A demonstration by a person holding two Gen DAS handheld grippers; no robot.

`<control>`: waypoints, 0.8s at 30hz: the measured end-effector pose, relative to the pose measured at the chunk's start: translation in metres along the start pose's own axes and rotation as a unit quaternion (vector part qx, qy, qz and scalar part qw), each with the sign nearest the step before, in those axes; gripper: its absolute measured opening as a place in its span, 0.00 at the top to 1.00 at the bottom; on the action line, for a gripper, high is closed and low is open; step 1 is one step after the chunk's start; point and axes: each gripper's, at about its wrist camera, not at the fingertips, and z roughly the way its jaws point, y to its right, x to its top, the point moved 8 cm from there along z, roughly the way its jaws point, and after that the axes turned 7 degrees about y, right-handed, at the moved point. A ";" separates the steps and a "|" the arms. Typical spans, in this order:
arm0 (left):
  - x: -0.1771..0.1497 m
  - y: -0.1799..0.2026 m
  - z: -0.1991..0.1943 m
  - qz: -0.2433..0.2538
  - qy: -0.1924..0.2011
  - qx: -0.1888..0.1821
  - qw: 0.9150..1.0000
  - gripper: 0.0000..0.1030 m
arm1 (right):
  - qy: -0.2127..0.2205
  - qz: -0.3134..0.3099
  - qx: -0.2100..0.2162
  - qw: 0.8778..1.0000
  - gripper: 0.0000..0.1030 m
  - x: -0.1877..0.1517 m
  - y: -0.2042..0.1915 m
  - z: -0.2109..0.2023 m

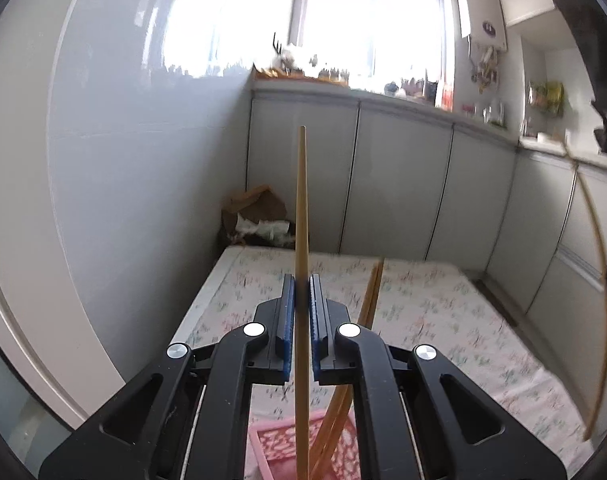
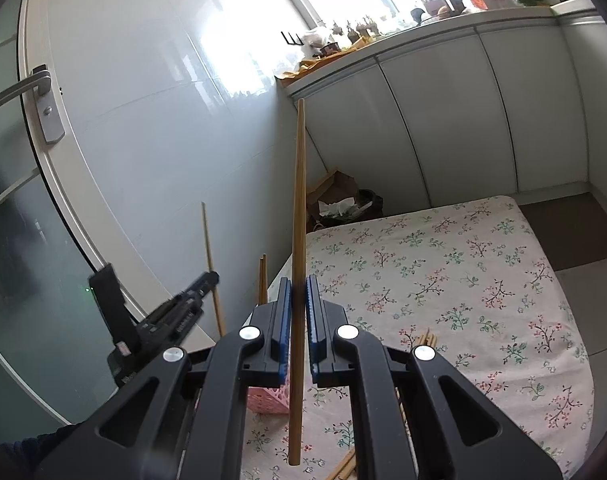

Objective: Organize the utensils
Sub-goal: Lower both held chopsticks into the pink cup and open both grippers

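Right wrist: floral tablecloth [image 2: 443, 280], kitchen | both tools [image 1: 302, 312] [image 2: 299, 312] pinching 1 chopstick [image 1: 302, 220] [image 2: 298, 260] each

A floral tablecloth [image 2: 443, 272] covers the table — behind it, a crumpled paper bag [image 1: 255, 210] against white cabinets [image 1: 403, 176].

Upright chopsticks [image 1: 301, 208] above pink basket [image 1: 263, 440]

Both wrist views close above floral table [image 1: 443, 312], facing window; cabinets [image 2: 463, 120] shared.
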 end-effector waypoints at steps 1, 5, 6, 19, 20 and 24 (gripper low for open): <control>-0.004 0.002 0.002 0.009 -0.004 0.001 1.000 0.94 | 0.000 -0.002 -0.001 1.000 0.93 0.000 0.000 0.000; -0.019 0.001 0.007 0.024 -0.032 -0.003 0.999 0.94 | -0.002 -0.003 -0.001 1.000 0.93 -0.002 -0.001 0.003; -0.021 -0.001 0.008 0.024 -0.035 -0.003 0.999 0.94 | -0.003 -0.005 -0.001 1.000 0.93 -0.003 -0.002 0.004; -0.037 -0.011 0.004 -0.005 -0.116 -0.026 0.993 0.93 | -0.014 -0.029 -0.009 0.999 0.93 -0.014 -0.009 0.011; -0.035 -0.012 0.003 -0.015 -0.122 -0.028 0.992 0.91 | -0.015 -0.030 -0.010 0.999 0.93 -0.015 -0.009 0.012; -0.017 -0.025 -0.010 -0.067 -0.122 -0.024 0.990 0.67 | -0.019 -0.033 -0.013 0.999 0.93 -0.022 -0.014 0.019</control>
